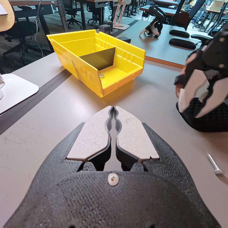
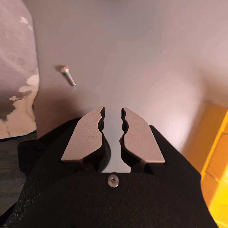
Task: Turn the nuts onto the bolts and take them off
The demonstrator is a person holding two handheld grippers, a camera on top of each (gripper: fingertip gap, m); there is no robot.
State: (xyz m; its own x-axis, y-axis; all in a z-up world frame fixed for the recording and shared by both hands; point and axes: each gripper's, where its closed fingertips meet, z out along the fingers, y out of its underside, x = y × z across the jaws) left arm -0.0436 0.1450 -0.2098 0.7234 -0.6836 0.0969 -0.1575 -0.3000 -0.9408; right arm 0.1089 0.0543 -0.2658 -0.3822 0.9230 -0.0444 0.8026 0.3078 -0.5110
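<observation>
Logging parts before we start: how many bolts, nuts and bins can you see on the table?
Bolts: 1, lying on the table
Nuts: 2, in the bin
Bins: 1, yellow
Total: 4
</observation>
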